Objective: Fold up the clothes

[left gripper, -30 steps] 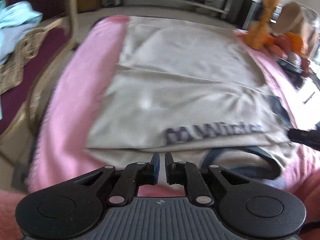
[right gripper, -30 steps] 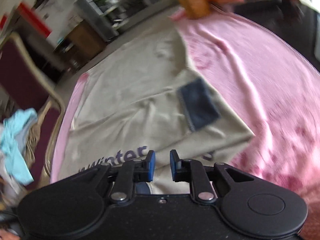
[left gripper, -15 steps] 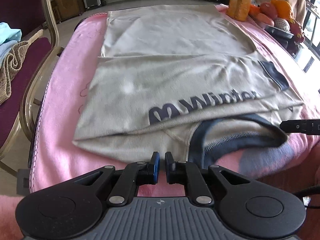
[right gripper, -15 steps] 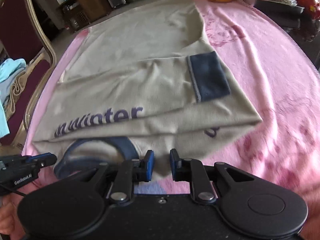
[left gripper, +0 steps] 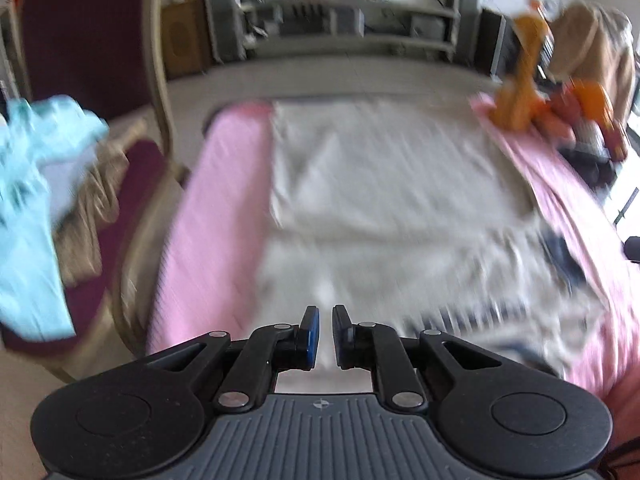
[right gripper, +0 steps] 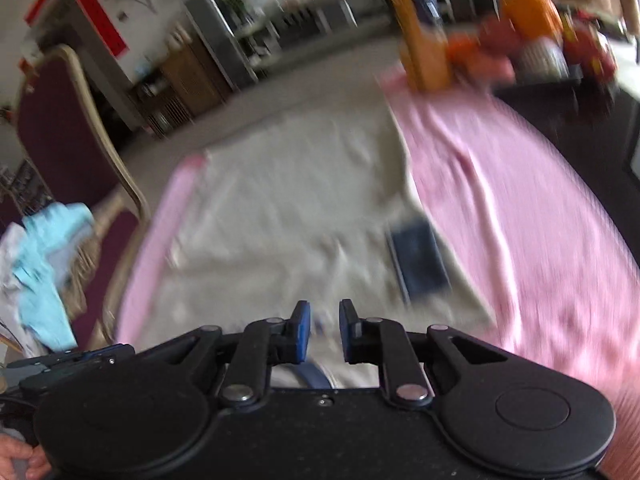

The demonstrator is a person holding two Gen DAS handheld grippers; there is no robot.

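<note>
A beige shirt [left gripper: 380,208] with dark lettering lies spread on the pink blanket [left gripper: 208,232], one sleeve folded across it and showing its navy cuff [right gripper: 420,264]. Both views are blurred by motion. My left gripper [left gripper: 326,334] hovers over the shirt's near edge, its jaws nearly together with nothing between them. My right gripper [right gripper: 324,330] hangs above the near edge by the navy collar [right gripper: 316,376], with a narrow gap and nothing held. The left gripper [right gripper: 72,360] also shows at the right wrist view's lower left.
A maroon chair [left gripper: 80,40] stands left of the table, with light blue clothes [left gripper: 32,200] piled on it. An orange toy [left gripper: 520,92] and fruit [right gripper: 528,12] sit at the far right corner. A hand [right gripper: 20,460] is at the lower left.
Both cameras have swung upward and blur has set in. The shirt's collar and lettering have slid down toward the grippers. Neither gripper's jaw gap has changed.
</note>
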